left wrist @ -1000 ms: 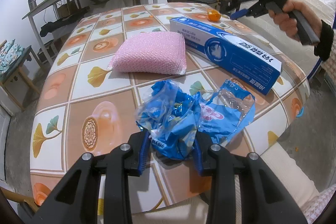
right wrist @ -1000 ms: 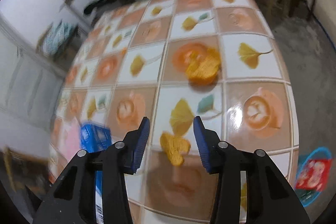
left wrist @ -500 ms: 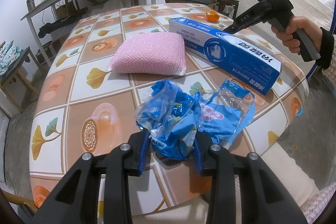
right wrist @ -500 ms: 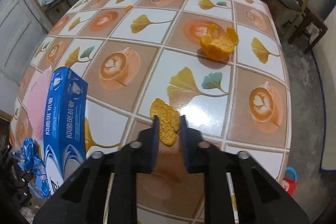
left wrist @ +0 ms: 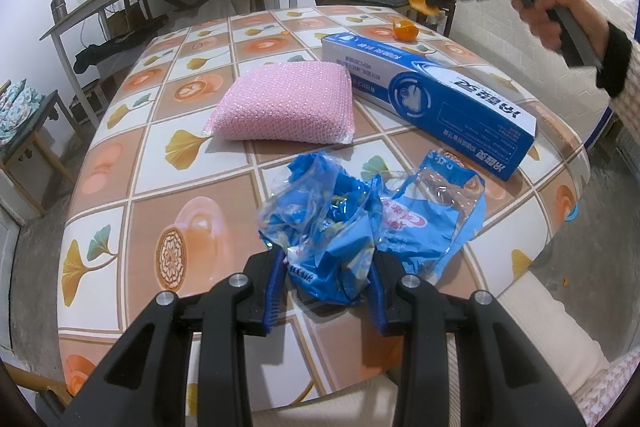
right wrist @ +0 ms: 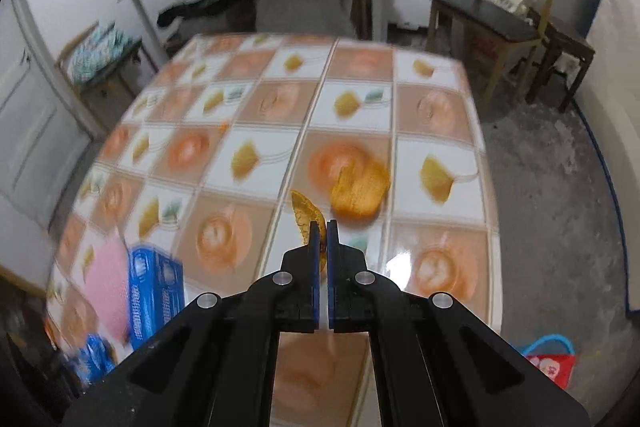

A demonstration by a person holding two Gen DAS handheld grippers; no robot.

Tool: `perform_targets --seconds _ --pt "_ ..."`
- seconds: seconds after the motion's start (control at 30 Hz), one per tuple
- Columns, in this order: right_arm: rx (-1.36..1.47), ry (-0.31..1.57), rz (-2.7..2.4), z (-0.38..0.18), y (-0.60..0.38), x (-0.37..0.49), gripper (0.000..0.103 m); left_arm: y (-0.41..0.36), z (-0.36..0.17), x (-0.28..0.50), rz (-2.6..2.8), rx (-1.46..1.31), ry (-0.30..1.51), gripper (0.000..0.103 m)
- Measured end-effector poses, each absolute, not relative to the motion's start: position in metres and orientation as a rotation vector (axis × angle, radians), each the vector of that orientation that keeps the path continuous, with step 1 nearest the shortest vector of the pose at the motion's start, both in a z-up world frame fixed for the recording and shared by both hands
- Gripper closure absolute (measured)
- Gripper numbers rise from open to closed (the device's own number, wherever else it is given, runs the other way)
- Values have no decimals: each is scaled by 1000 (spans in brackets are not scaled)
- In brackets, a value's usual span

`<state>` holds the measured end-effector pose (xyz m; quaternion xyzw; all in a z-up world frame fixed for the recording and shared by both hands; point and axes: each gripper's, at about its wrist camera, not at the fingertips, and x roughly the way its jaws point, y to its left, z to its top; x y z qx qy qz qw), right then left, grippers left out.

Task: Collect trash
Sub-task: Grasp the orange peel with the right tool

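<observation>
left wrist view: left gripper (left wrist: 326, 277) clamped on crumpled blue wrapper (left wrist: 328, 227), at the near desk (left wrist: 192, 183) edge.
right hand (left wrist: 546, 15): far right, above the desk's far corner; nearer of the two to the loose orange peel (left wrist: 405, 31) behind the blue box (left wrist: 432, 95).
right wrist view: right gripper (right wrist: 324, 227) jaws just closed, pinching a thin peel piece (right wrist: 304, 213), lifted off the desk.
second peel (right wrist: 360, 193): just ahead-right of the tips, near the desk's right edge.
bin: blue basket (right wrist: 550, 345) on floor, lower right; open floor between.

Your desk (left wrist: 120, 155) wears a tiled cloth of ginkgo leaves and coffee cups, on it a pink scouring pad (left wrist: 284, 103), a long blue box (left wrist: 432, 99) just beside the pad, crumpled blue wrappers (left wrist: 360, 219) at your near edge, an orange peel (left wrist: 405, 31) at the far corner.
</observation>
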<state>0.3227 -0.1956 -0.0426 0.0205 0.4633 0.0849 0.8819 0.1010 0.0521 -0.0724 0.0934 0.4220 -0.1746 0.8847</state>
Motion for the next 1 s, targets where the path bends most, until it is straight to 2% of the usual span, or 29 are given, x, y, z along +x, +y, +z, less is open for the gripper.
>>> perform_targets --seconds 0.13,0.23,0.3,0.47,0.6,0.73,0.87,1.0 --pt "132 958 167 -45 -208 348 101 51 -71 101 -361 197 878 70" --pt "157 1026 144 -68 -213 368 96 51 -72 101 -360 201 875 70" --pt "179 1068 136 -82 -218 375 84 51 -71 101 -360 201 874 70" --pt "300 1086 120 -95 -241 377 73 51 -72 101 -360 201 874 70" --pt "378 1121 115 -106 -253 384 70 51 -72 100 -361 201 873 70" --pt "389 1153 112 -115 -250 391 69 51 -72 99 -358 199 869 70" --pt "316 1157 91 -114 -236 393 77 51 -72 99 -358 199 869 70" --pt "208 1159 86 -113 -217 390 90 52 -72 99 -356 199 867 70"
